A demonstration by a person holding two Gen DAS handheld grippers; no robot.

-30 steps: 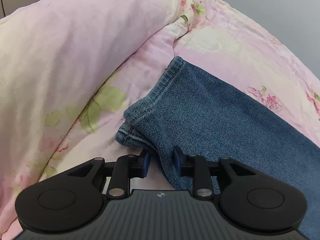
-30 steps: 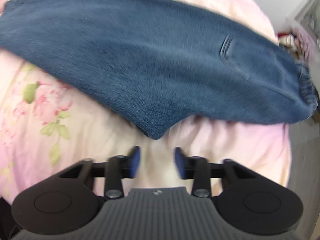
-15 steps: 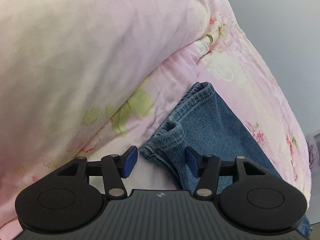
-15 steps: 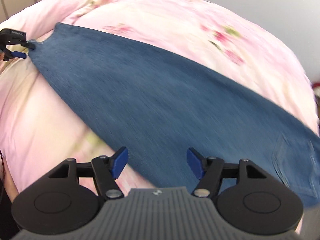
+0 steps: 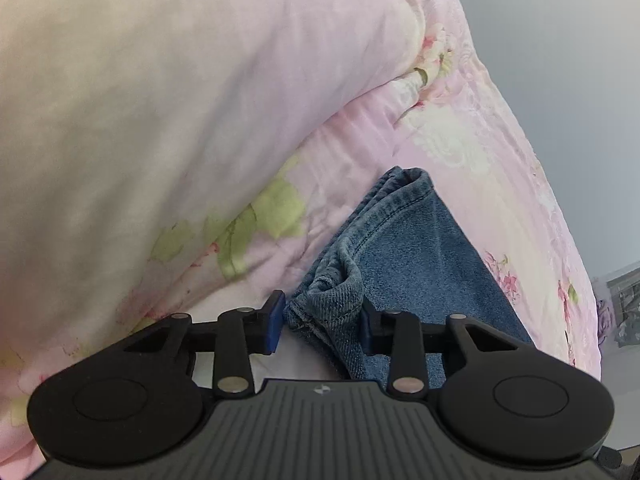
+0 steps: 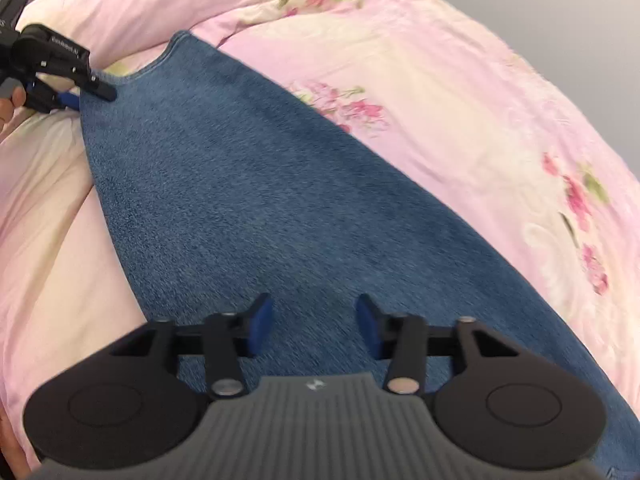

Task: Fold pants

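Now the left gripper (image 5: pixel 320 322) is closing on the pants (image 6: pixel 256 200) hem it straddled a moment ago — right gripper (image 6: pixel 314 326), arrived lower centre over mid-leg on the bed (image 6: pixel 460 92), closes on nothing yet.

bright, even light; soft shadows; fisheye edge warp; right view motion-blurred.

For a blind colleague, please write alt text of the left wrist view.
The left gripper is closing around the bunched hem of blue jeans lying on a pink floral quilt. A pale pink pillow fills the upper left.
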